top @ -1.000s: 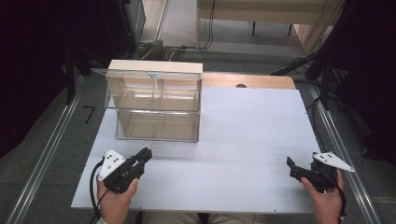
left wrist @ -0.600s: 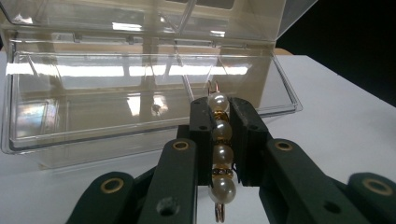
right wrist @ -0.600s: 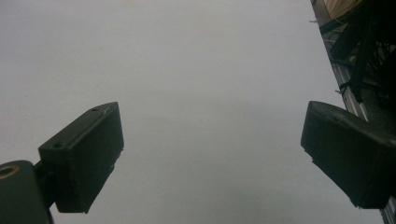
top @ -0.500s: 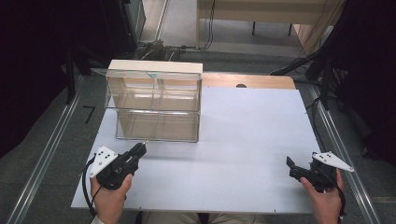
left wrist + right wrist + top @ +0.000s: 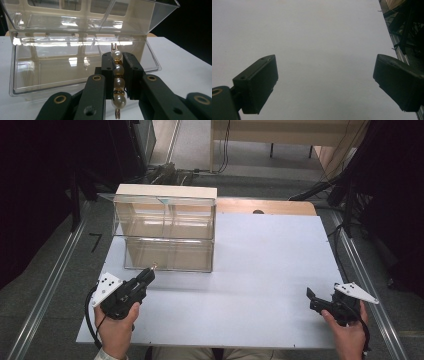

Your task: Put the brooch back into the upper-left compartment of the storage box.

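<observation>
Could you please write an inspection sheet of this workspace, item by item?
Surface: white table, flat and bare around the case.
Job's things: pearl hair clip clamped lengthwise in the left gripper; clear plastic case at the far left of the table, lid up, its compartments look empty.
Clutter: nothing seen.
Grippers: left gripper shut on the clip, pointing at the case's front edge; right gripper open, nothing between its jaws, above bare table at the near right.
Cables: black cable loops from the left gripper; more cables on the floor behind.
Surroundings: metal rails beside the table, dark curtains, wooden furniture behind.
</observation>
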Demonstrator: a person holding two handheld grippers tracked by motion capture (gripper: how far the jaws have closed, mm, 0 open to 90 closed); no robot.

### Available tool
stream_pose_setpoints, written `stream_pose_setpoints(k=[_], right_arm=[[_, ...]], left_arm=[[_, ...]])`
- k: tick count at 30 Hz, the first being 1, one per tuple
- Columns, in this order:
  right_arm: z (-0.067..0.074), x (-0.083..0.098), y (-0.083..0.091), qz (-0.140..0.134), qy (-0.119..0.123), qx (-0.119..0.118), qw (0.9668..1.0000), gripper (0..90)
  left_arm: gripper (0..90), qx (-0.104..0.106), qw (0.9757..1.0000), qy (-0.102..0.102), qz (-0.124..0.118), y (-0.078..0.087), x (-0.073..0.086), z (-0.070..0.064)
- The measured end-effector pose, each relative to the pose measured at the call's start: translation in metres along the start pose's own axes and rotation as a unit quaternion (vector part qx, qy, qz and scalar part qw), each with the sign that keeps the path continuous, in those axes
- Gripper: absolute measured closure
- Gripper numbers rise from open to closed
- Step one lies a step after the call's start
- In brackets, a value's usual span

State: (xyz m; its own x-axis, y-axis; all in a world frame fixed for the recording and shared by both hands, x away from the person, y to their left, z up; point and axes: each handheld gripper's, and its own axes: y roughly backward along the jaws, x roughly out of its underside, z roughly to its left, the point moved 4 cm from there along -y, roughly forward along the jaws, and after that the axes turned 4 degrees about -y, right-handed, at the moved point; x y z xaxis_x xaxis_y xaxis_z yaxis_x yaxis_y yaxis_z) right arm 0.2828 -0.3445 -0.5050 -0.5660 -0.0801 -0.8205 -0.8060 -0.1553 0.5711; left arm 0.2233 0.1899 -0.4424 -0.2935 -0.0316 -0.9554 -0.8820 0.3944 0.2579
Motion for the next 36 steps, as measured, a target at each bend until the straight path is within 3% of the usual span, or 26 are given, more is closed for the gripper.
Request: stream_pose_setpoints(k=[36], right_arm=[[0.000, 0.000, 0.000, -0.001, -0.002, 0.000, 1.0000, 4.4]], left_arm=[[80.5, -0.013, 0.9990, 0.006, -0.042, 0.002, -0.037, 0.011]])
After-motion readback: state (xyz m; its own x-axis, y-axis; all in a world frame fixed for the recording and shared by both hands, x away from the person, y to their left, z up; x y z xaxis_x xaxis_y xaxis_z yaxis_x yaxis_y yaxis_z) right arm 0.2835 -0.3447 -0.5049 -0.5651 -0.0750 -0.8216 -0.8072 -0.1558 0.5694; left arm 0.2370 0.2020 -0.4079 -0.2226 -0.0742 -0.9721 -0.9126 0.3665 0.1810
